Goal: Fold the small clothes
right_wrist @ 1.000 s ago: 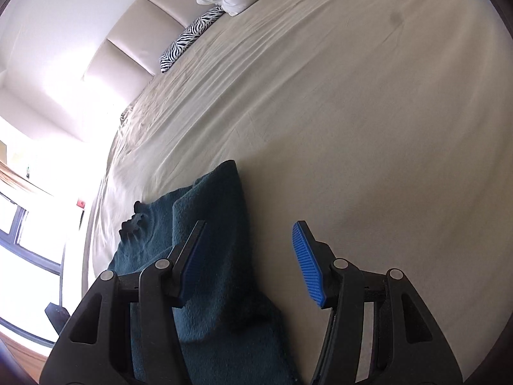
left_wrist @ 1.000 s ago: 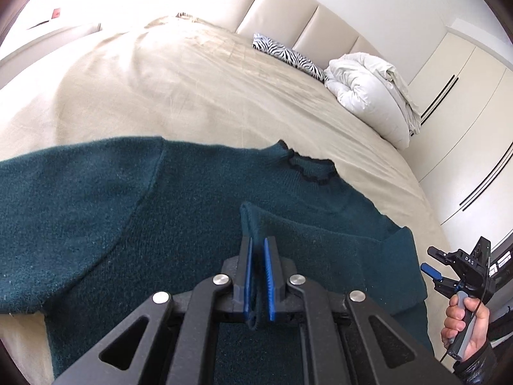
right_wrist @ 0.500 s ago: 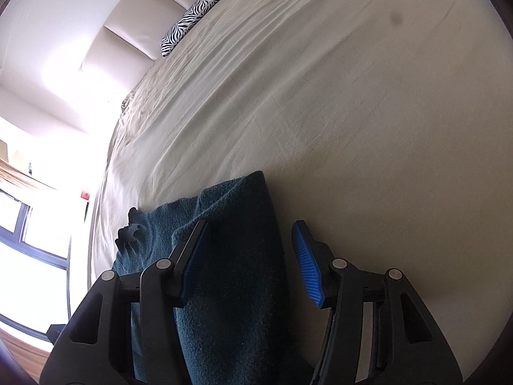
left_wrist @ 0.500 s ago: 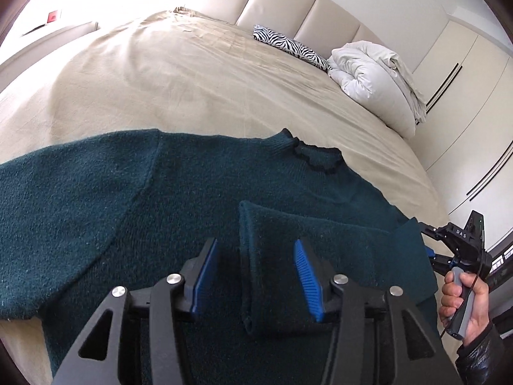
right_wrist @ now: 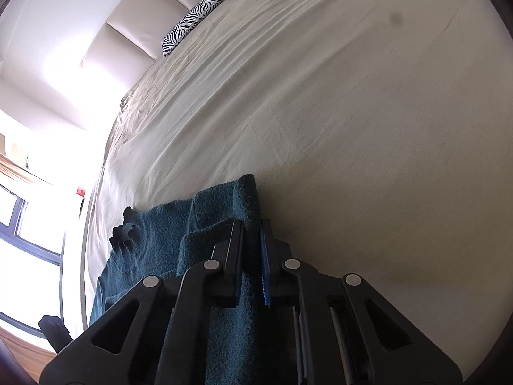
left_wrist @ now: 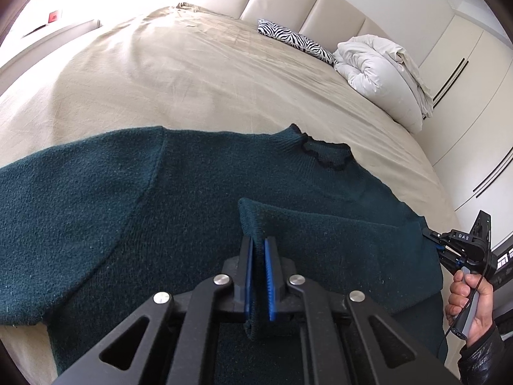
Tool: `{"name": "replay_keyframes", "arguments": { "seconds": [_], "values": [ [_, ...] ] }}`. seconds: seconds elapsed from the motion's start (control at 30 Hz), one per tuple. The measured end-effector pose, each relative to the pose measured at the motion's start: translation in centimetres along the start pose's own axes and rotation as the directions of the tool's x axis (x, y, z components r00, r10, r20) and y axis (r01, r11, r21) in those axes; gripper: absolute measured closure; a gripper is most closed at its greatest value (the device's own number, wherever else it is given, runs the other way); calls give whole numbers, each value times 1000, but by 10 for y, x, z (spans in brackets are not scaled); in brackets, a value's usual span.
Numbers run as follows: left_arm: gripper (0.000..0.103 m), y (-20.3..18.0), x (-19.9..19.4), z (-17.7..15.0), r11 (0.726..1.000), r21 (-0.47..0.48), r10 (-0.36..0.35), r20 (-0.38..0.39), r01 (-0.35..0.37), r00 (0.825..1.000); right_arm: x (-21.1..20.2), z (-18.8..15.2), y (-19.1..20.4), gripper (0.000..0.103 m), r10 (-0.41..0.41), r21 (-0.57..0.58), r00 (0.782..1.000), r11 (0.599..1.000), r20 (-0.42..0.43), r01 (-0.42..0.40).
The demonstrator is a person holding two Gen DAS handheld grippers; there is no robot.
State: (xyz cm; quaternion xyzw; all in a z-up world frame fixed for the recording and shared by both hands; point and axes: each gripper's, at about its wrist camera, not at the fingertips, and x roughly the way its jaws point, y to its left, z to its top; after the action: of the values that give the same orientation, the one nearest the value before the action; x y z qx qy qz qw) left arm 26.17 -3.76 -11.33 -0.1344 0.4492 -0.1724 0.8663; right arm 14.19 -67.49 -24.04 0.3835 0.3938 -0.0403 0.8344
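Observation:
A dark teal sweater (left_wrist: 128, 211) lies flat on the beige bed (left_wrist: 224, 73), collar (left_wrist: 323, 154) away from me. One sleeve (left_wrist: 320, 234) is folded across the body. My left gripper (left_wrist: 258, 240) is closing its jaws on the folded sleeve's cuff edge, with the blue pads pressing the fabric. In the right wrist view, my right gripper (right_wrist: 251, 224) is closing its jaws on the sweater's (right_wrist: 166, 243) side edge, and knit is pinched between the pads. The left wrist view shows the right gripper (left_wrist: 431, 240) at the sweater's right edge, held by a hand (left_wrist: 468, 301).
A zebra-print pillow (left_wrist: 298, 40) and a rolled white duvet (left_wrist: 381, 77) lie by the padded headboard. White wardrobe doors (left_wrist: 465, 96) stand at the right. Bare sheet (right_wrist: 352, 128) stretches beyond the sweater. A window (right_wrist: 25, 240) is at the left of the right wrist view.
My left gripper opened, then closed again on the sleeve's cuff edge. My right gripper slid over the sweater's side edge and went from open to shut on it.

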Motion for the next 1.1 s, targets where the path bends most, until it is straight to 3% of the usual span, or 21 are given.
{"name": "replay_keyframes", "arguments": {
  "seconds": [0.37,0.57,0.67,0.77,0.87,0.93,1.03,1.1],
  "values": [
    [95,7,3,-9,1000,-10,-6,7,6,1000,14,6,-16,99,-36,60,999,998,18,35],
    [91,8,4,-11,1000,-2,3,12,-3,1000,-13,-9,-21,94,79,136,997,988,-12,-76],
    [90,7,4,-11,1000,1,3,11,-3,1000,-31,-29,-11,81,52,78,998,996,-45,-48],
    [90,7,2,-12,1000,4,4,6,-4,1000,-37,-50,5,77,20,-2,995,1000,-100,-21],
    [90,6,2,-13,1000,14,11,3,-11,1000,-30,-64,23,75,-82,-103,988,992,-132,69],
    [90,5,2,-13,1000,19,15,-1,-15,1000,-25,-72,34,75,-150,-180,982,975,-118,127],
    [90,4,2,-15,999,28,17,-9,-17,1000,-20,-76,35,77,-179,-206,978,966,-106,155],
    [90,4,2,-15,999,32,17,-11,-17,1000,-17,-75,26,86,-191,-210,976,963,-107,166]
  ]
}}
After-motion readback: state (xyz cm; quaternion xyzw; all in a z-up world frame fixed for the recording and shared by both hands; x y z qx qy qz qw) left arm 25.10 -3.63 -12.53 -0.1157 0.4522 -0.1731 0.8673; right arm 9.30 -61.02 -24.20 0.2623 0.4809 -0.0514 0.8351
